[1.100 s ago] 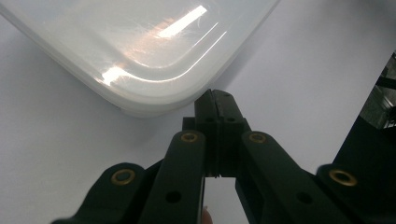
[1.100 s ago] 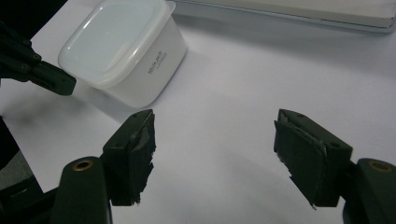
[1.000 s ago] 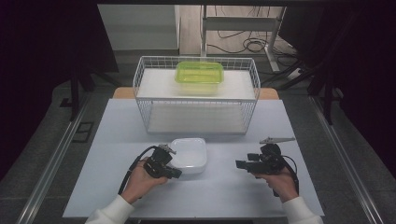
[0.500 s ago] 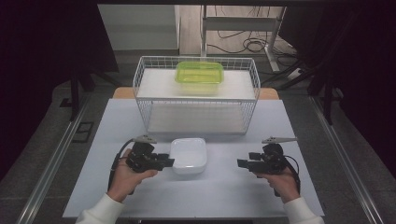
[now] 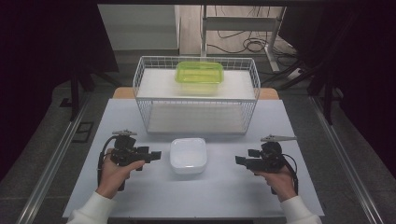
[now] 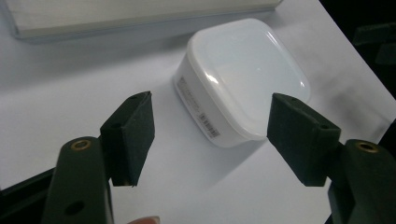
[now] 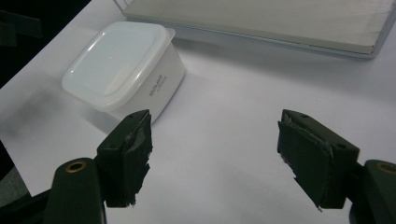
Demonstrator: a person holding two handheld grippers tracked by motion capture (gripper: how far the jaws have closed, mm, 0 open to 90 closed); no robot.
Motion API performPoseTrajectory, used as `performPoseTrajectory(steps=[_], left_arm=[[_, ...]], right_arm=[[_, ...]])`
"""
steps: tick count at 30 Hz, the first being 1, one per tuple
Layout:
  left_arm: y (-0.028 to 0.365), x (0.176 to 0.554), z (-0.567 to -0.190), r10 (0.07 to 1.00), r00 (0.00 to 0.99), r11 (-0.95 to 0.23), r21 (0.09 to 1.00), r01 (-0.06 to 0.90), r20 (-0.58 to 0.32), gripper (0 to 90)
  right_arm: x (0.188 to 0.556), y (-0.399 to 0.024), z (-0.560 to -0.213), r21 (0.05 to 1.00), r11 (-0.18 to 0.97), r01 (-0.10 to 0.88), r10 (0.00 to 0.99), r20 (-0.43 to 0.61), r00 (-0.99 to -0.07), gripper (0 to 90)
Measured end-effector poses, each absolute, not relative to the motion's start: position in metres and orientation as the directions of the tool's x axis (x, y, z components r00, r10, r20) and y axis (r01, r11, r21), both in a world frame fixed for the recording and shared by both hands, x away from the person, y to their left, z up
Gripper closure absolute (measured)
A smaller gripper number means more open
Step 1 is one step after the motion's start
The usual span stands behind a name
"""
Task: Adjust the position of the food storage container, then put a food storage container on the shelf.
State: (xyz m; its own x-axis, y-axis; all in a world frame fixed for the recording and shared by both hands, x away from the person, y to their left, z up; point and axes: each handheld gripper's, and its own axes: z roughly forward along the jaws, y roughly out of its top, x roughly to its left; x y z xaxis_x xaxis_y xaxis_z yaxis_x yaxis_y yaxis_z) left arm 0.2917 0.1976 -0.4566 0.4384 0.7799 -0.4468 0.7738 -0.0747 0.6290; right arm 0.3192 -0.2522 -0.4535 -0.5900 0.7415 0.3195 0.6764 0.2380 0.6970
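High view, left to right: the left gripper [image 5: 156, 154] lies just left of the white lidded container [image 5: 188, 155], its jaws having just been opening and now spread with nothing between them. The container rests on the white table [image 5: 224, 186], in front of the wire basket [image 5: 196, 100] holding a green box [image 5: 199, 73]. The right gripper [image 5: 239, 160], well apart, has its jaws spread and empty.

Count on inspection: one white square plastic container with lid [image 5: 188, 155] on the pale surface [image 5: 224, 196]; one green translucent plastic container [image 5: 199, 73]; one white wire basket [image 5: 196, 100]; two black hand-held tools, left tool [image 5: 155, 155] and right tool [image 5: 239, 160].
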Motion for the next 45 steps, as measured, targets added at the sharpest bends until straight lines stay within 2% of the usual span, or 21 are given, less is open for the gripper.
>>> performPoseTrajectory(steps=[7,16,30,45], left_arm=[[0.200,0.294,-0.458,0.788,0.411,-0.045,0.623,0.781,-0.458,27.2],[0.204,0.297,-0.461,0.767,0.405,-0.021,0.611,0.791,-0.497,28.0],[0.203,0.312,-0.465,0.741,0.385,0.006,0.579,0.815,-0.550,34.4],[0.185,0.325,-0.475,0.709,0.363,0.008,0.521,0.854,-0.605,37.0]], right_arm=[[0.318,-0.254,-0.450,0.712,0.218,0.668,0.733,0.333,-0.594,26.3],[0.323,-0.249,-0.450,0.713,0.195,0.673,0.719,0.362,-0.593,27.9],[0.334,-0.195,-0.435,0.716,0.250,0.652,0.644,0.380,-0.664,34.8],[0.353,-0.169,-0.448,0.660,0.238,0.713,0.628,0.456,-0.631,39.5]])
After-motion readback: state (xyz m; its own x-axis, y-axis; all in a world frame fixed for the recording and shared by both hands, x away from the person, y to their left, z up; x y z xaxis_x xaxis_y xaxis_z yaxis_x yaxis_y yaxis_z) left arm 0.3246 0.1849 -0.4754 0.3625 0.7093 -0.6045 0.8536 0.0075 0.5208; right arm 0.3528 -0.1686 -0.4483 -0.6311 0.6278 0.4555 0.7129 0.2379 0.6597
